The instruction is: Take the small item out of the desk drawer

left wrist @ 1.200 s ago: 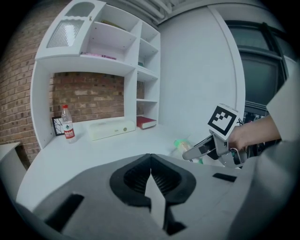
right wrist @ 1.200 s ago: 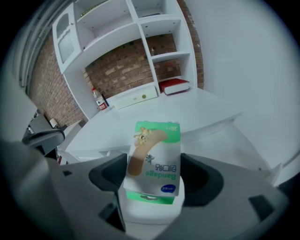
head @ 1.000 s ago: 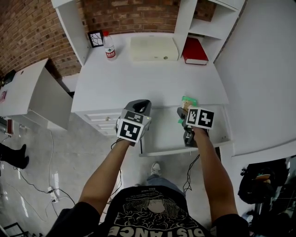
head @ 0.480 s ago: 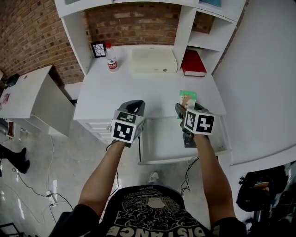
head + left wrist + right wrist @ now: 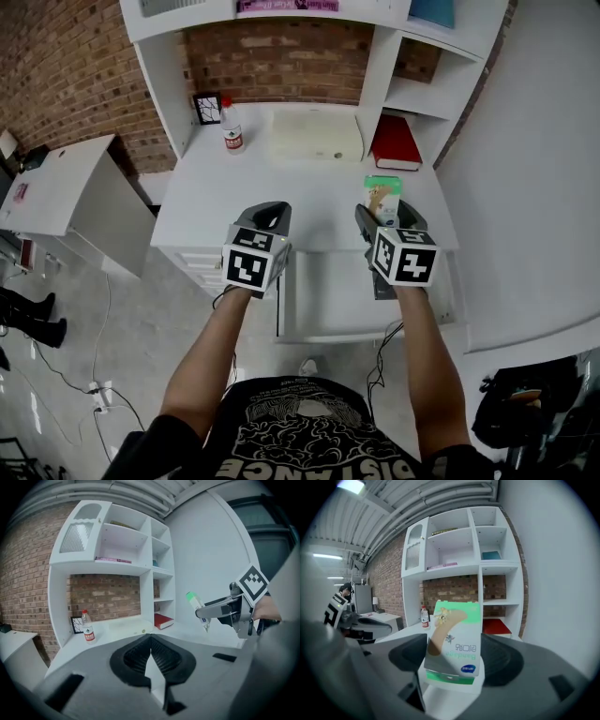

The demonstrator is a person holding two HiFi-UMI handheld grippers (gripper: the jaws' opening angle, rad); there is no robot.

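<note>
My right gripper (image 5: 381,212) is shut on a small green-and-white plaster box (image 5: 382,195) and holds it over the front edge of the white desk top (image 5: 281,197), above the open drawer (image 5: 361,333). In the right gripper view the box (image 5: 454,644) stands upright between the jaws and fills the middle. From the left gripper view the same box (image 5: 194,603) sticks up out of the right gripper (image 5: 224,613). My left gripper (image 5: 267,217) hovers to the left of the drawer, jaws closed together with nothing in them (image 5: 151,641).
At the back of the desk stand a water bottle (image 5: 232,127), a small framed picture (image 5: 207,106), a cream flat case (image 5: 316,136) and a red book (image 5: 396,142) in the shelf unit. A lower white side table (image 5: 66,187) is at the left.
Both grippers have risen. The right one has carried the plaster box up from the drawer to the level of the desk top's edge and rolled a little.
</note>
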